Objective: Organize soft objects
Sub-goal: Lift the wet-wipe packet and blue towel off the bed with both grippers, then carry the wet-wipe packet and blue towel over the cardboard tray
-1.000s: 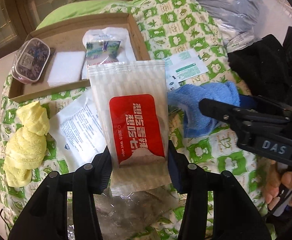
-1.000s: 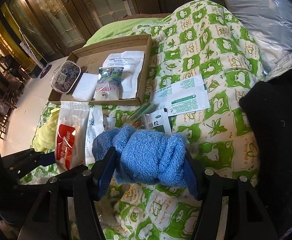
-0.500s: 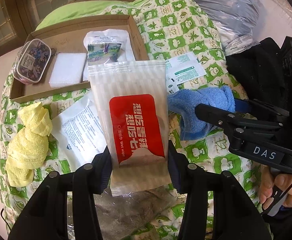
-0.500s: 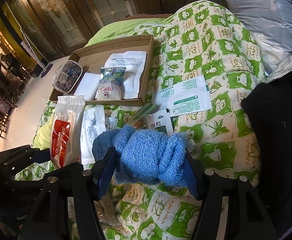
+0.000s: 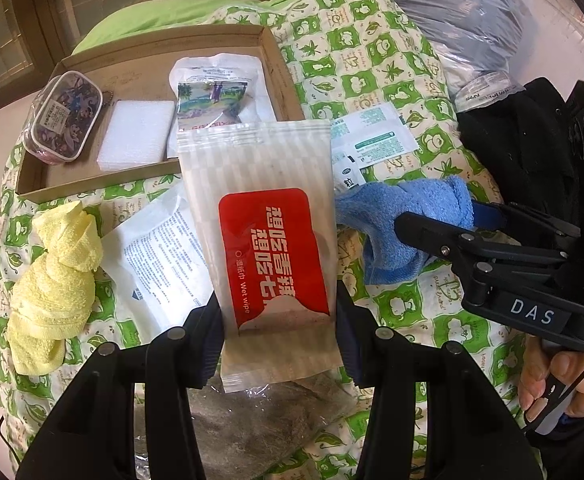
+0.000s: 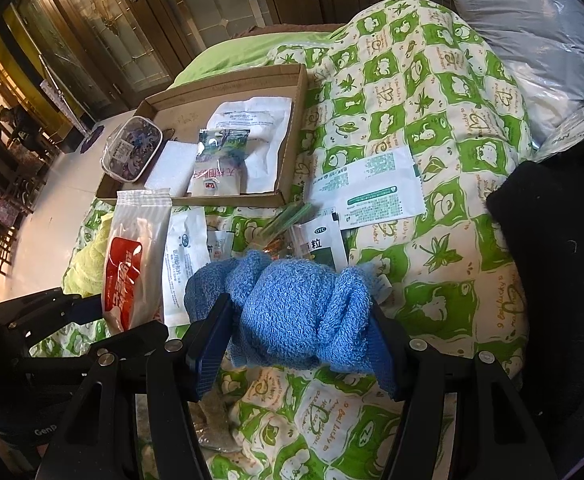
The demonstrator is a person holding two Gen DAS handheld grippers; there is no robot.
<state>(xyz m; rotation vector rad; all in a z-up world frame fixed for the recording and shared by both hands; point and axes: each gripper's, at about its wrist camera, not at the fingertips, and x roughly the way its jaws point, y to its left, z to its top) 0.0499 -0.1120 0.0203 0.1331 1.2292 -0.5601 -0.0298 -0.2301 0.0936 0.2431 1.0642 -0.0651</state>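
My left gripper (image 5: pixel 277 320) is shut on a wet wipe packet (image 5: pixel 267 232) with a red label and holds it above the green patterned quilt (image 5: pixel 372 72); the packet also shows in the right wrist view (image 6: pixel 131 264). My right gripper (image 6: pixel 300 344) is shut on a rolled blue towel (image 6: pixel 296 312), held above the quilt; the towel shows in the left wrist view (image 5: pixel 404 216) to the right of the packet. A cardboard tray (image 5: pixel 147 48) lies ahead with a white pouch (image 5: pixel 215 80), a white pad (image 5: pixel 135 132) and a clear plastic box (image 5: pixel 65 116).
A crumpled yellow cloth (image 5: pixel 51 288) lies at the left on the quilt. White sachets (image 5: pixel 159 256) and green-printed sachets (image 6: pixel 372 192) lie between the grippers and the tray. A black garment (image 6: pixel 552 260) and a grey plastic-wrapped bundle (image 6: pixel 532 20) are at the right.
Both grippers have lifted slightly and drifted, each keeping its hold. The wet wipe packet and the blue towel stay gripped. Nothing else has moved.
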